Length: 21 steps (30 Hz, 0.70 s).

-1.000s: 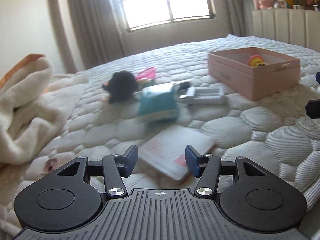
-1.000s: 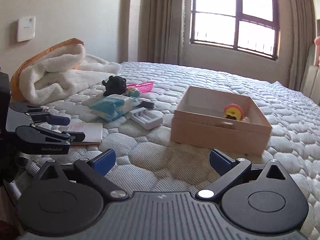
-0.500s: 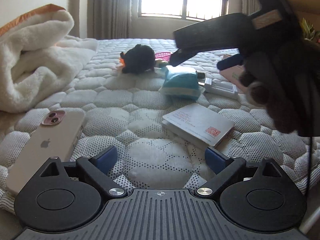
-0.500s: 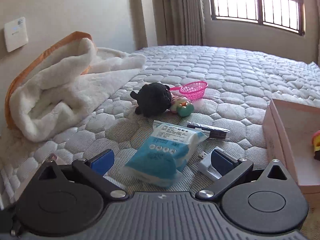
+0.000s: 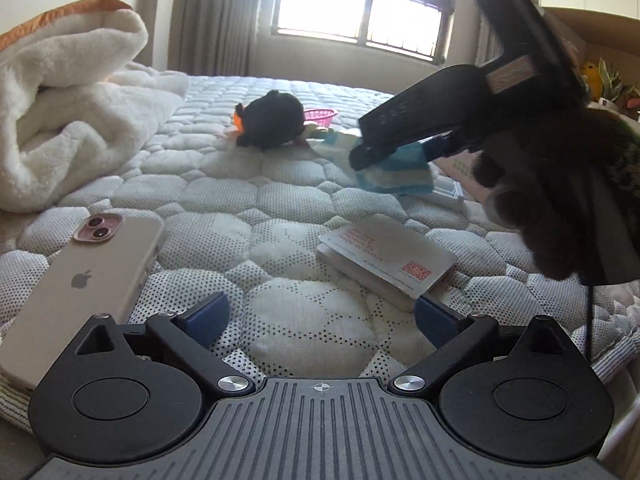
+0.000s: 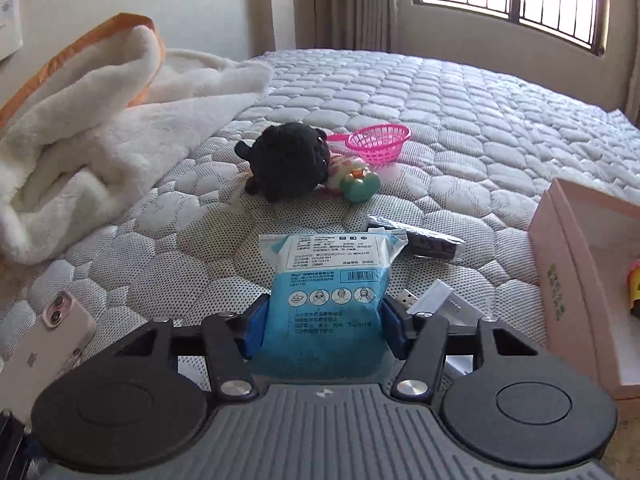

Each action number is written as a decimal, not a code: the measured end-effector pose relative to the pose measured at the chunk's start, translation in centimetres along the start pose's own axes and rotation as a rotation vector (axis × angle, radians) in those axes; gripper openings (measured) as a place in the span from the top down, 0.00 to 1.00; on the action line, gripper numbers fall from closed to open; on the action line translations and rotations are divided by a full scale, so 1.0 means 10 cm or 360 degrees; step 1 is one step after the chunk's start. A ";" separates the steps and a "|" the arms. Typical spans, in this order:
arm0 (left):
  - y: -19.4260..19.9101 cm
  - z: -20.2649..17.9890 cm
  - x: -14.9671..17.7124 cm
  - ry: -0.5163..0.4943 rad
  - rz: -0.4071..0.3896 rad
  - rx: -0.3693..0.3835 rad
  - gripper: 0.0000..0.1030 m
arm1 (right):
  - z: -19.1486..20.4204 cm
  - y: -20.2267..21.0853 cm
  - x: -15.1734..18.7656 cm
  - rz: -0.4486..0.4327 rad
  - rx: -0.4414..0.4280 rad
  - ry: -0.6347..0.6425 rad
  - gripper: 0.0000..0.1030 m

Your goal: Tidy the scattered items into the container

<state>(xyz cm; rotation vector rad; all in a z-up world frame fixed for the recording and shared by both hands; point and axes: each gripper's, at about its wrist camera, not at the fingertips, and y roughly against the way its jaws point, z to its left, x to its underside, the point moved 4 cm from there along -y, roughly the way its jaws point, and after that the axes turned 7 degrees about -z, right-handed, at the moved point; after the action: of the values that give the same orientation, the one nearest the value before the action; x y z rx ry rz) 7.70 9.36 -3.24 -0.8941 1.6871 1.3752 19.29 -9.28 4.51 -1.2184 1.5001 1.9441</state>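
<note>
My right gripper (image 6: 322, 330) is shut on a blue and white mask packet (image 6: 326, 292) that lies on the bed; the same packet shows in the left wrist view (image 5: 394, 170) under the right gripper body. The pink box (image 6: 580, 280) stands at the right edge. A black plush toy (image 6: 290, 162), a pink toy basket (image 6: 378, 140), a small green toy (image 6: 360, 184), a dark wrapped bar (image 6: 424, 238) and a white charger (image 6: 444, 300) lie around the packet. My left gripper (image 5: 320, 318) is open and empty above the mattress, near a white card box (image 5: 390, 260).
A pink phone (image 5: 84, 276) lies at the left, also in the right wrist view (image 6: 48, 344). A white blanket (image 5: 72, 108) is piled at the far left. The quilted mattress (image 6: 480, 120) stretches back to the window.
My right gripper moved down and forward onto the mask packet and shut on it. My left gripper opened wider a second ago and has since come a little closer to the card box.
</note>
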 end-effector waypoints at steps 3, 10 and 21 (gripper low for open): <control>0.00 -0.05 -0.01 -0.0009 0.0011 0.0008 0.01 | -0.12 0.44 0.09 -0.0070 -0.0046 -0.0002 0.45; 0.00 -0.27 -0.13 -0.0182 -0.0044 0.0106 0.01 | -0.53 1.35 0.67 -0.0178 0.0043 0.0064 0.45; -0.59 -0.37 -0.33 -0.0323 0.0104 0.0146 0.01 | -0.94 1.74 1.47 -0.0213 0.0129 -0.0068 0.31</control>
<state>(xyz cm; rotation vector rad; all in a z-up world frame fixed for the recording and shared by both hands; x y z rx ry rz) 13.92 4.85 -2.49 -0.6303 1.6215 1.3709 2.03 -26.75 2.01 -1.2028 1.4239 1.7940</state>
